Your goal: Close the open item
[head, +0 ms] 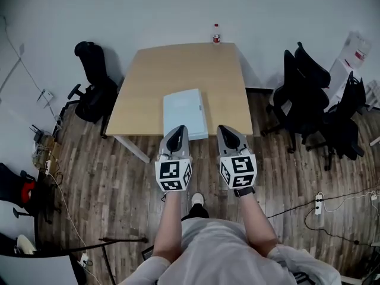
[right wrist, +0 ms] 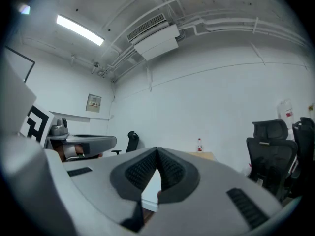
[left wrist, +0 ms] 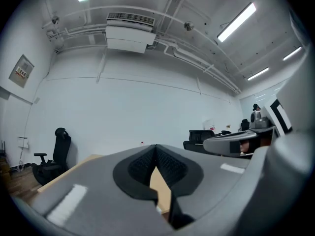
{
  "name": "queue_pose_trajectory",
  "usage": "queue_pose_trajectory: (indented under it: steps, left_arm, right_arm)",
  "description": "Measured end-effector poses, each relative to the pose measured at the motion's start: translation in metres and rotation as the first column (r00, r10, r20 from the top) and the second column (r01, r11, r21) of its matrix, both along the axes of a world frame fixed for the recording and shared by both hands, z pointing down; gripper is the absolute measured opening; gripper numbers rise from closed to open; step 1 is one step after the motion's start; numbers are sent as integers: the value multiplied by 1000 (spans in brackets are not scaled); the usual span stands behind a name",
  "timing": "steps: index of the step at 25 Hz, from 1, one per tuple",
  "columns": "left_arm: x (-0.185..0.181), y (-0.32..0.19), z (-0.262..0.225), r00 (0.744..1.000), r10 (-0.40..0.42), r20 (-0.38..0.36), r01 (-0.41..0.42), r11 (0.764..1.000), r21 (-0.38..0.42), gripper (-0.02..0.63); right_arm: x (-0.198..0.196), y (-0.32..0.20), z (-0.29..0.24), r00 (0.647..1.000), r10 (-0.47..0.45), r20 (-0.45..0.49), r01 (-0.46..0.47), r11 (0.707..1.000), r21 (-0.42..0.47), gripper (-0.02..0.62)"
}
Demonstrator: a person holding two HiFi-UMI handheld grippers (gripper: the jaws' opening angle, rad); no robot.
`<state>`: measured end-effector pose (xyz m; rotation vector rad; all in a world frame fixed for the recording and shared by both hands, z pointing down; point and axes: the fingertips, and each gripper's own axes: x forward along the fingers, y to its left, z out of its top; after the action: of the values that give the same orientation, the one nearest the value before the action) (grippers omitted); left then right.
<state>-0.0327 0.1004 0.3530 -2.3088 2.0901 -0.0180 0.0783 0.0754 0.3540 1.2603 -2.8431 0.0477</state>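
Two grippers are held side by side at the near edge of the table (head: 178,70). The left gripper (head: 176,129) has its jaws pressed together at the tips with nothing between them, only a sliver of tabletop showing below the pads. The right gripper (head: 227,129) is likewise closed tip to tip and empty.

The pale blue flat item (head: 185,111) lies flat on the table, around the middle of the near edge and reaching that edge. In the head view the left gripper's tip overlaps the item's near left corner, while the right gripper sits just to its right. Whether either touches it cannot be told.

A small bottle (head: 216,34) stands at the far edge. Black office chairs (head: 92,88) flank the table on a wooden floor (head: 107,177), with cables along it. A ceiling unit (left wrist: 129,33) hangs above the white wall.
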Motion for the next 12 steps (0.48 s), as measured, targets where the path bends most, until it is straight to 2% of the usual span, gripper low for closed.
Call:
queue_pose_trajectory:
  steps: [9,12]
  left_arm:
    - [-81,-75,10,996,93,-2,-93,996,6,9]
    - [-105,-93,16,995,97,-11,-97,995,1,9]
  right_arm:
    - [-91,-71,11,998,59,-35,-60,998,-30,11]
    - [-114,-84,16,997,59,-55,-61,997,-37,11]
